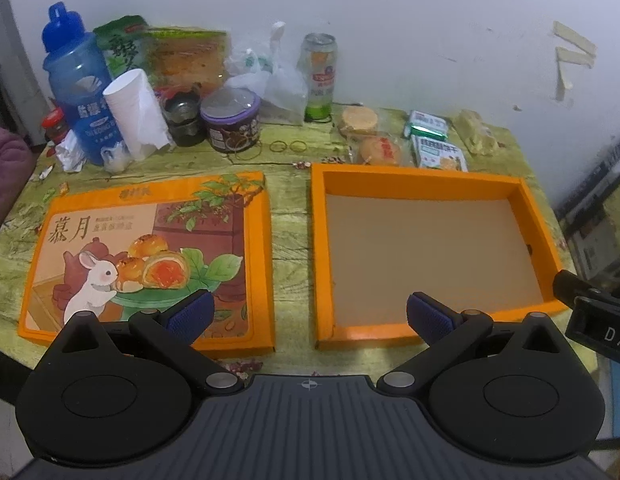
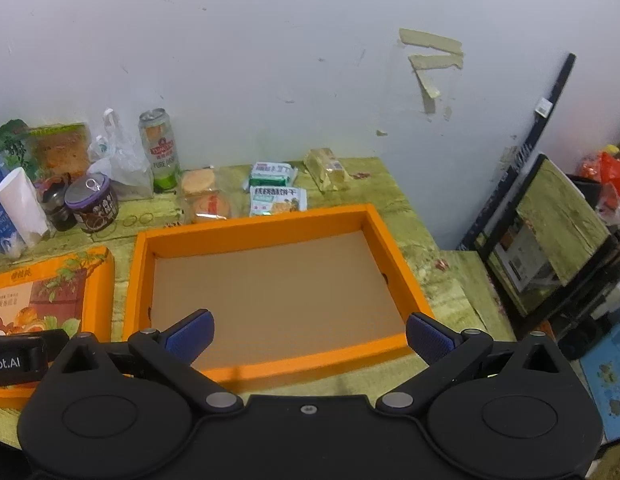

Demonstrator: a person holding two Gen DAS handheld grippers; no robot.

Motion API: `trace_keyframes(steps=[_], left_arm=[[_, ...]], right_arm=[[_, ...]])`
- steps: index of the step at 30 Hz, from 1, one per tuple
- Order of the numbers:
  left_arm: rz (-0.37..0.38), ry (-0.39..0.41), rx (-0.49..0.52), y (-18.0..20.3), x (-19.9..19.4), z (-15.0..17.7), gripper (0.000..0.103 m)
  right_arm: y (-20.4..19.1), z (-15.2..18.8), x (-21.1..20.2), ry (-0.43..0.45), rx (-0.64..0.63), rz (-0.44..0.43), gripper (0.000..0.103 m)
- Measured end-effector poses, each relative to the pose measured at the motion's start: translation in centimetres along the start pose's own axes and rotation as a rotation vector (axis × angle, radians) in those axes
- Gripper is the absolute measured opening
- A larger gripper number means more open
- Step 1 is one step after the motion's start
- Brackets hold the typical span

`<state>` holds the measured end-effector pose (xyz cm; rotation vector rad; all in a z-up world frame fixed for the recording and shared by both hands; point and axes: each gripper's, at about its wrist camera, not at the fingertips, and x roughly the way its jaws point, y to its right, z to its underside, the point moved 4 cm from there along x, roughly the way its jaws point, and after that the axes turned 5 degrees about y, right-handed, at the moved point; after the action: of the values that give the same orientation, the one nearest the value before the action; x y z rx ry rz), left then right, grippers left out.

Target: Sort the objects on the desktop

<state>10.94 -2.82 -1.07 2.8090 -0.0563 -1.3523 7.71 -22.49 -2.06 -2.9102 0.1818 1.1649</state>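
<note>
Both tools are hovering at the near edge of the orange tray [image 2: 265,216], which is lying open with nothing in it. The left gripper [image 1: 307,314] is standing wide open, holding nothing; the right gripper [image 2: 307,334] is likewise spread wide and holding nothing. Judging from the bare tray, sorting is only starting.

The task items are waiting just beyond the tray's far wall: two round pastries [image 2: 203,194], two green biscuit packets [image 2: 275,190] and a yellow wrapped bar [image 2: 326,168]. The printed lid [image 1: 149,256] is lying flat just left of the tray.

The next move is likely calling for one gripper to reach over the far wall and close on a packet; the crinkled wrappers may be slipping under the pads.

The tabletop [image 2: 442,276] is wearing a worn green wood-grain covering. Left of the tray and beyond the lid, a beer can [image 2: 159,148], a blue bottle [image 1: 75,80] and a purple-lidded tub [image 1: 231,120] are crowding against a scuffed white wall [image 2: 269,60].
</note>
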Motion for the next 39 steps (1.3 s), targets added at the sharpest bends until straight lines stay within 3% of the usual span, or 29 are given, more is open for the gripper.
trace_keyframes(steps=[29,33,39], left_arm=[[-0.063,0.014,-0.065,2.8,1.4,-2.5,0.103],[-0.06,0.067,-0.074,3.8,1.9,-3.9,0.103],[-0.026,0.213,-0.06,5.6,2.4,-6.7,0.103]], right_arm=[[1.4,-3.6,3.3,0.018,-0.052,-0.071,0.103],[2.3,-4.9,4.2,0.054,-0.058,-0.1,0.103],[4.0,-7.5,5.7,0.172,-0.103,-0.176,0.103]])
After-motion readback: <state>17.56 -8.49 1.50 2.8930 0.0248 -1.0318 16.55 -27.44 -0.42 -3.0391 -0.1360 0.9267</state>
